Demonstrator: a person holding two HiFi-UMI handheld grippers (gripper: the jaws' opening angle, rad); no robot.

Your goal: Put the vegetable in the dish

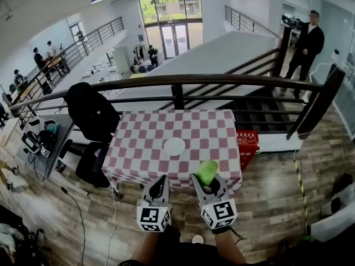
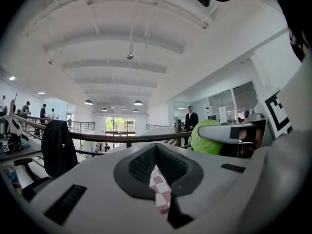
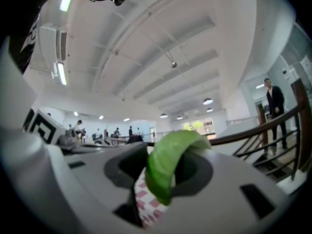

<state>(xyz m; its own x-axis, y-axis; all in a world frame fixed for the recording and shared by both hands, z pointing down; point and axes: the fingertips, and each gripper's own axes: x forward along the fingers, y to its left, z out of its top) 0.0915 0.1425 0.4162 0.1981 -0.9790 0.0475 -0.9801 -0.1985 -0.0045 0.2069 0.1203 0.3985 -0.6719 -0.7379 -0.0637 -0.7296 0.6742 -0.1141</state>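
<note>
Checked table [image 1: 138, 143], dish [image 1: 175, 146] central. Short of dish: right gripper [image 1: 211, 189] clamping vegetable [image 1: 207, 171] for carrying; left gripper [image 1: 160, 188] closed, empty.

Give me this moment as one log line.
left gripper: shut, empty | right gripper: shut on vegetable | dish: empty, on checkered table

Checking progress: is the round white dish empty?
Empty: the round white dish is bare; the green leafy vegetable is in the right gripper.
</note>
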